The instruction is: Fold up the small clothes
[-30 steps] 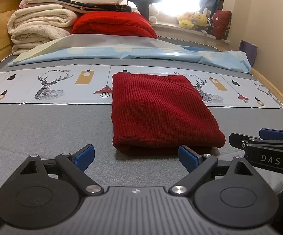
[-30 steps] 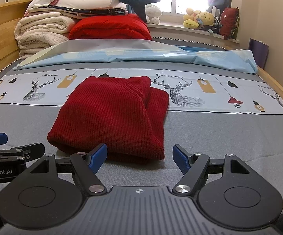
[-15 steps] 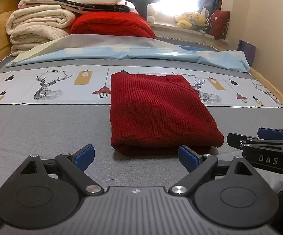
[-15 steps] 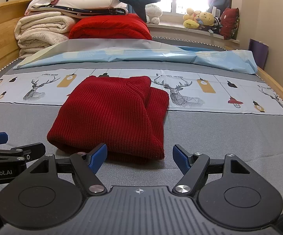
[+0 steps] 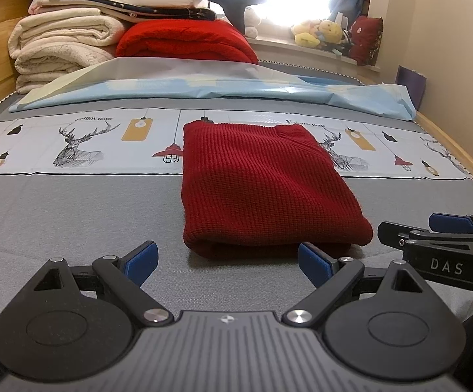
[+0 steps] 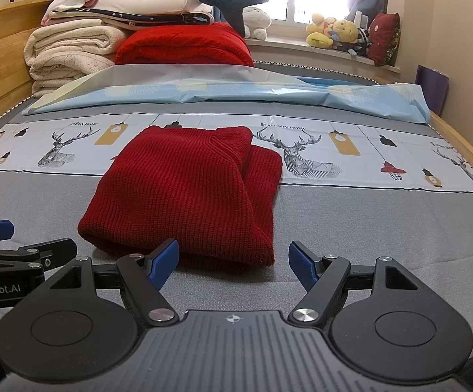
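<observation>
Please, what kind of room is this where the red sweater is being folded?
Most likely a bedroom at home. The red sweater lies on a bed with a wooden side rail. Folded blankets are stacked at the far end, and plush toys sit on the windowsill.

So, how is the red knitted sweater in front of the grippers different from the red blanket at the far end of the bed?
The red knitted sweater lies flat and thin, folded; the red blanket is a thick, rounded bundle. The sweater has a visible ribbed knit; the blanket looks smoother and puffy. The sweater lies alone on the grey bed cover; the blanket sits beside stacked cream blankets. Both are red and folded.
</observation>
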Demonstrator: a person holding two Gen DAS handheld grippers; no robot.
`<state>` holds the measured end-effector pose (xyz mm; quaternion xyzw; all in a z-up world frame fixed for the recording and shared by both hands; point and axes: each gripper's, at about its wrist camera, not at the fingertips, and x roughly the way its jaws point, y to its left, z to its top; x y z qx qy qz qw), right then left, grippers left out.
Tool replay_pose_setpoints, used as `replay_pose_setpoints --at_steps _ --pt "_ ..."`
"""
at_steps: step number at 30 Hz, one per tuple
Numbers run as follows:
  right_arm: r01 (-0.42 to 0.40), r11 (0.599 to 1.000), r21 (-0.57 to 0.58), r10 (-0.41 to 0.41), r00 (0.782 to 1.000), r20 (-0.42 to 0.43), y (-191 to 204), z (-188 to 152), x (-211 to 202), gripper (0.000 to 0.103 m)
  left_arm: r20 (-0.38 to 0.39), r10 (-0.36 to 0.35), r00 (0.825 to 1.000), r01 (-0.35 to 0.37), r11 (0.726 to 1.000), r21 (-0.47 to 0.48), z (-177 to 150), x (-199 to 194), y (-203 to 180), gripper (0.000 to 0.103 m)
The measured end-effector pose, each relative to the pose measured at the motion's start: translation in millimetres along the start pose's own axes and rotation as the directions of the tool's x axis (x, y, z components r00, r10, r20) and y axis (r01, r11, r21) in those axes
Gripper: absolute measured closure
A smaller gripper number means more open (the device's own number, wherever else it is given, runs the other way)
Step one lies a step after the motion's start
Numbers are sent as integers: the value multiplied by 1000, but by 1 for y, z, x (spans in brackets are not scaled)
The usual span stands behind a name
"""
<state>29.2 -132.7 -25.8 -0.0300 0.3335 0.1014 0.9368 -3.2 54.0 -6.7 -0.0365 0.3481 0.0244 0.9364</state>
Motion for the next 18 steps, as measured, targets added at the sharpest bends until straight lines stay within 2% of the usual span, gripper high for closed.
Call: replay_pose_setpoints --at_steps 18 --pt "0 1000 -1 0 1000 -1 0 0 0 28 3 0 1000 0 1000 -9 -1 0 1 8"
